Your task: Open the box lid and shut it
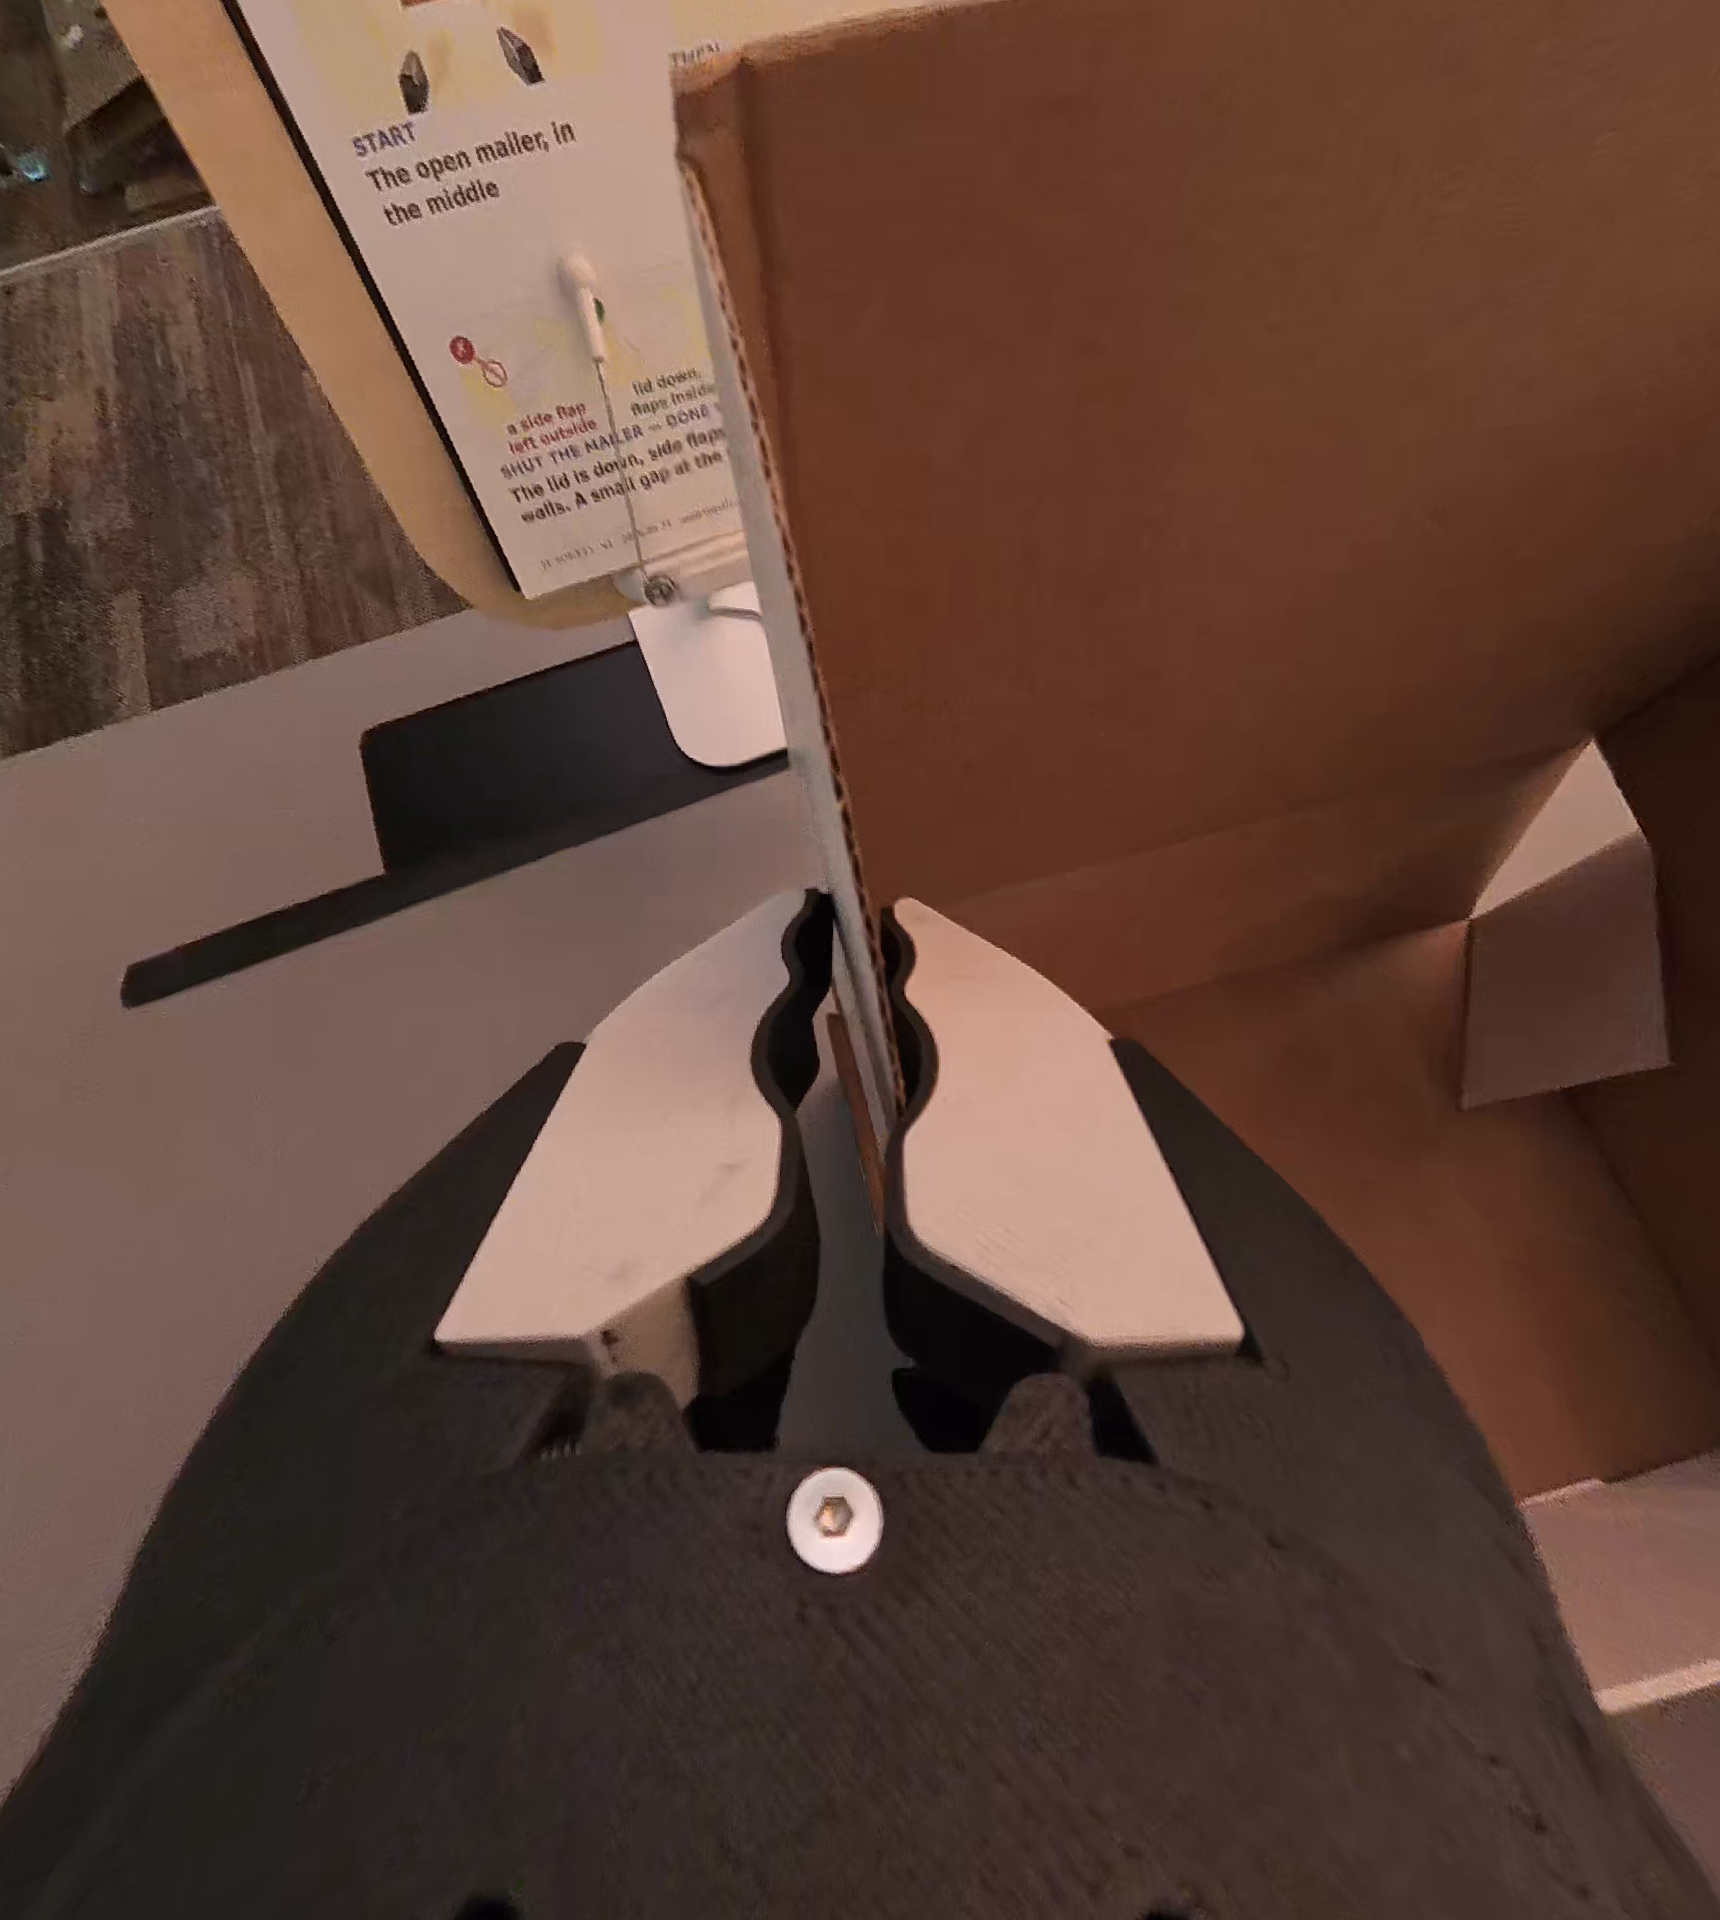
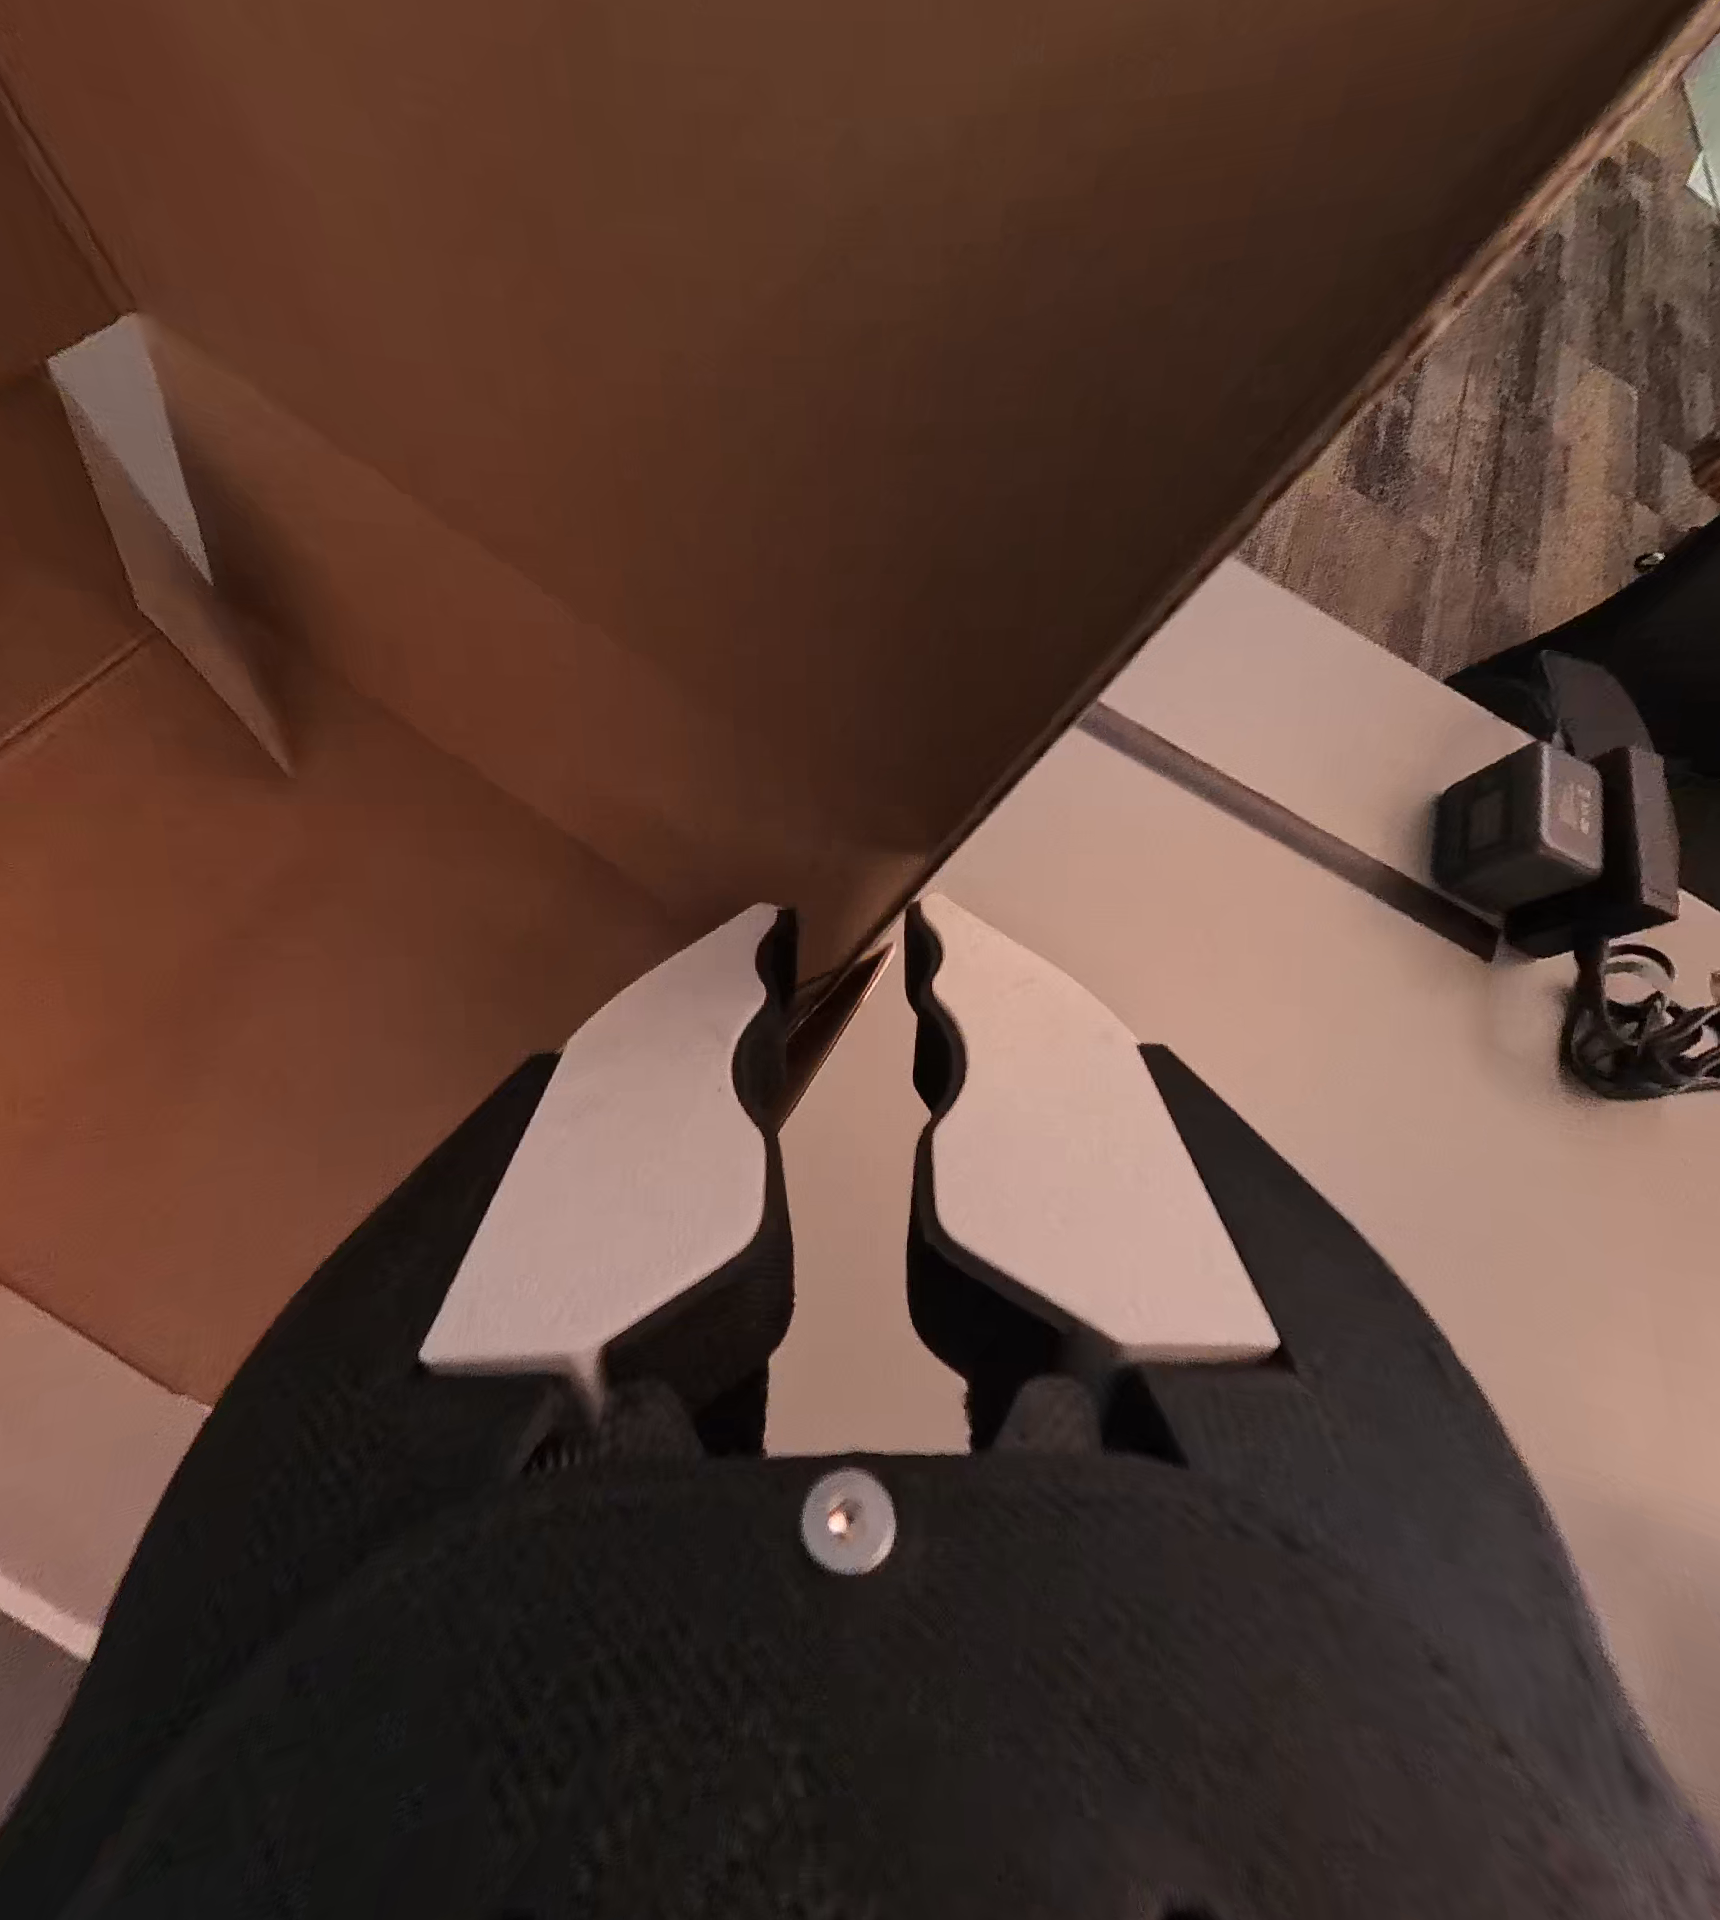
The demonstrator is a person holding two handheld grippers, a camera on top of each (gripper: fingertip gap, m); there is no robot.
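A cardboard mailer box stands open, brown inside. Its lid (image 1: 1199, 468) is raised steeply above the box base (image 1: 1614, 1299). My left gripper (image 1: 858, 914) is shut on the lid's left side edge, with the corrugated edge pinched between the pads. In the right wrist view the lid (image 2: 679, 364) slants overhead, over the box floor (image 2: 212, 987). My right gripper (image 2: 840, 925) straddles the lid's corner. Its jaws are narrowly apart; the edge lies against the left finger (image 2: 690, 1091) and table shows beside it. A small side flap (image 2: 149, 520) stands inside the box and also shows in the left wrist view (image 1: 1562, 987).
A printed instruction card (image 1: 523, 312) on a white-footed stand (image 1: 710, 686) stands behind the box, by a black mat (image 1: 523, 769) on the pale table (image 1: 108, 1143). To the right lie a black device with a coiled cable (image 2: 1562, 831) and a dark chair (image 2: 1718, 623).
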